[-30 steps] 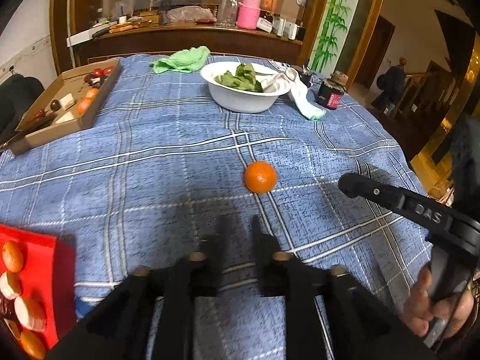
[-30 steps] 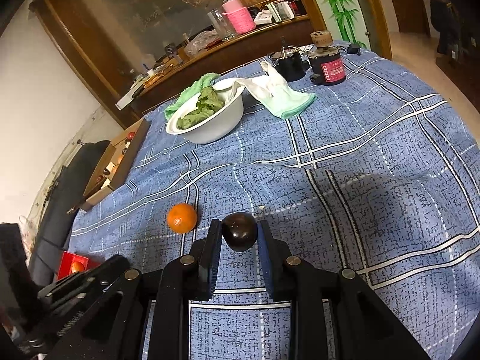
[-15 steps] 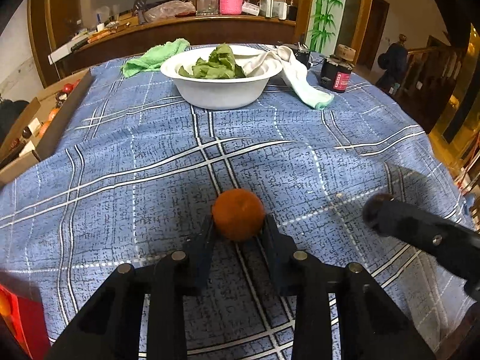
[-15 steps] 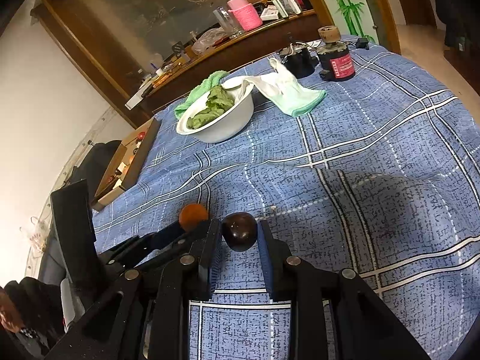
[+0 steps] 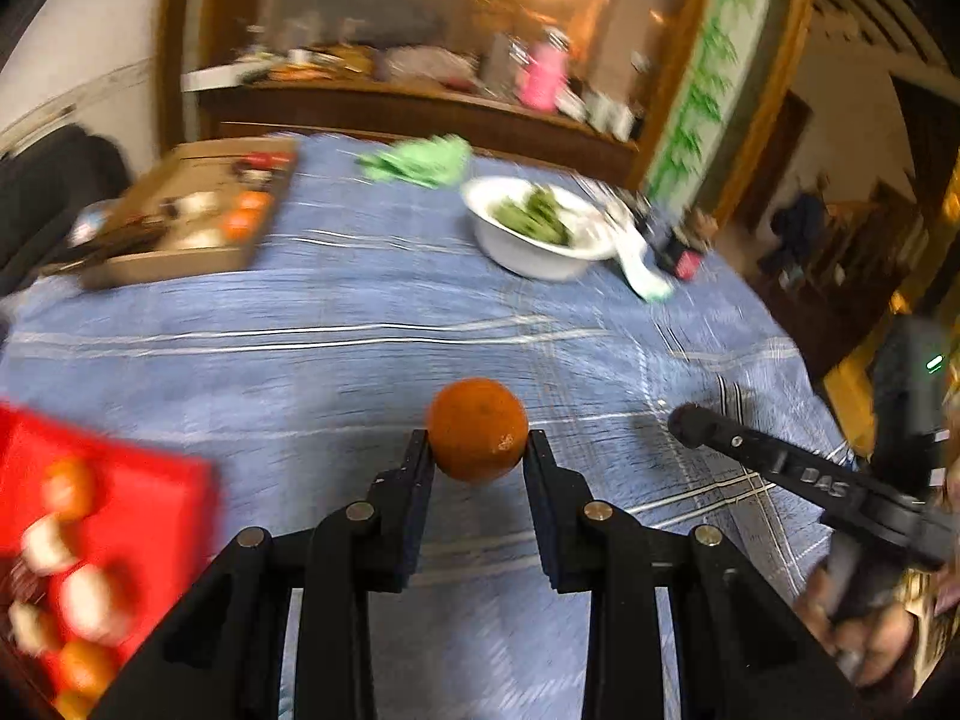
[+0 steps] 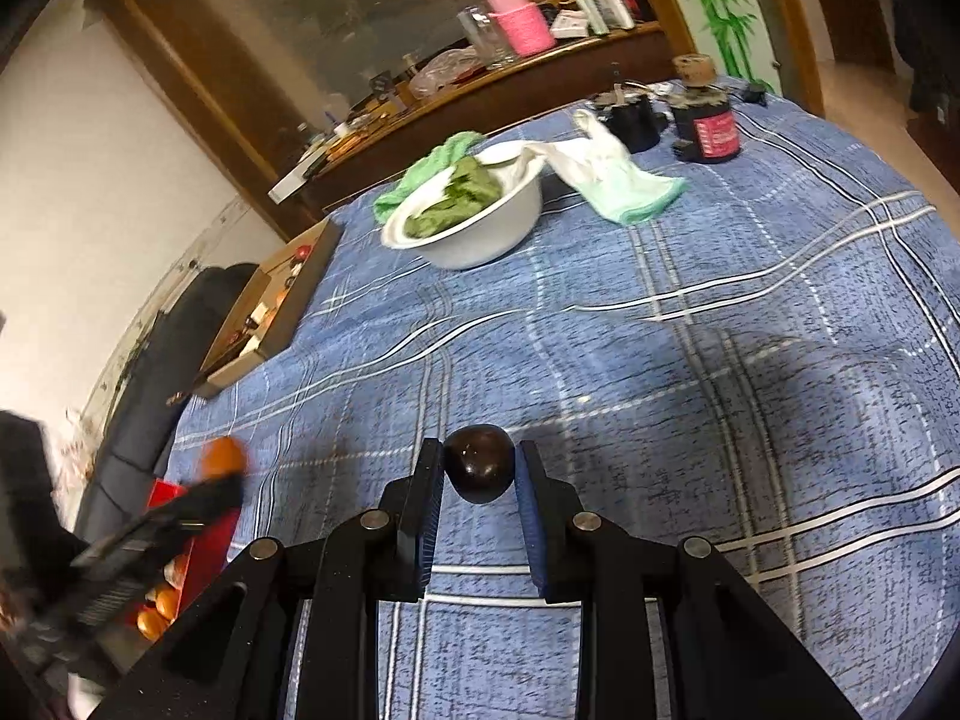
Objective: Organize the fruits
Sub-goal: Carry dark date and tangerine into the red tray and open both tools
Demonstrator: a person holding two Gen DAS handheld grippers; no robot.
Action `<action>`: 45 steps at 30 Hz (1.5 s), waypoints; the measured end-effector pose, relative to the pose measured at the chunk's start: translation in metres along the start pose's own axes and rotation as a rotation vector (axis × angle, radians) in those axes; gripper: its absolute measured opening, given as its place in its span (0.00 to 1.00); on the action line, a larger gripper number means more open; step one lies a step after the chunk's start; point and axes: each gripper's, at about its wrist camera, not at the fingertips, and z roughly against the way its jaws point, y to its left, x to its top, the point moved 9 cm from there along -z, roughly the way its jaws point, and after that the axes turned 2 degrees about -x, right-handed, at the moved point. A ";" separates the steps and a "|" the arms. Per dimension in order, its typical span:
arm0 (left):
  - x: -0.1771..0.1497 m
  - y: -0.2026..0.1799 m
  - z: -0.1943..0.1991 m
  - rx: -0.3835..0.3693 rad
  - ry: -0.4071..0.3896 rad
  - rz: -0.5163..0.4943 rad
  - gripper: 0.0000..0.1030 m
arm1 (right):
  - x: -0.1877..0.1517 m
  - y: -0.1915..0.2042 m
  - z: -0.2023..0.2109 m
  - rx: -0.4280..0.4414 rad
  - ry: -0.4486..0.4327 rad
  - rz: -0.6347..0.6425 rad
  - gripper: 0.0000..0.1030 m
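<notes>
My left gripper (image 5: 478, 450) is shut on an orange (image 5: 478, 429) and holds it above the blue checked tablecloth. It also shows blurred in the right wrist view (image 6: 221, 457). My right gripper (image 6: 479, 462) is shut on a dark brown round fruit (image 6: 479, 462), just above the cloth. A red tray (image 5: 138, 480) with oranges and pale fruits lies at the lower left of the left wrist view, and at the left in the right wrist view (image 6: 210, 531). The right gripper's fingertips (image 5: 690, 423) show at the right of the left wrist view.
A white bowl of green leaves (image 5: 534, 228) (image 6: 474, 210) stands at the back. A cardboard box with fruits (image 5: 186, 222) (image 6: 270, 306) lies at the back left. A white-green cloth (image 6: 612, 180), a dark jar (image 6: 708, 120) and a black cup (image 6: 630, 114) stand at the far right.
My left gripper reached the orange, shut on it, lifted it and swung left toward the red tray. My right gripper keeps the dark fruit and has barely moved.
</notes>
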 end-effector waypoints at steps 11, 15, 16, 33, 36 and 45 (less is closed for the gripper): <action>-0.058 0.169 0.122 0.185 -0.108 0.285 0.29 | -0.072 0.137 0.004 0.180 0.122 0.190 0.26; -0.079 0.210 0.132 0.234 -0.112 0.361 0.29 | -0.106 0.207 0.000 0.246 0.179 0.305 0.26; -0.084 0.217 0.134 0.239 -0.111 0.371 0.29 | -0.115 0.222 -0.002 0.250 0.192 0.335 0.26; -0.100 0.241 0.152 0.171 -0.153 0.440 0.51 | -0.164 0.289 -0.049 0.097 0.181 0.562 0.36; -0.101 0.243 0.158 0.160 -0.163 0.463 0.52 | -0.161 0.290 -0.046 0.099 0.164 0.553 0.42; -0.093 0.235 0.176 0.154 -0.212 0.459 0.57 | -0.200 0.322 -0.043 0.054 0.158 0.768 0.41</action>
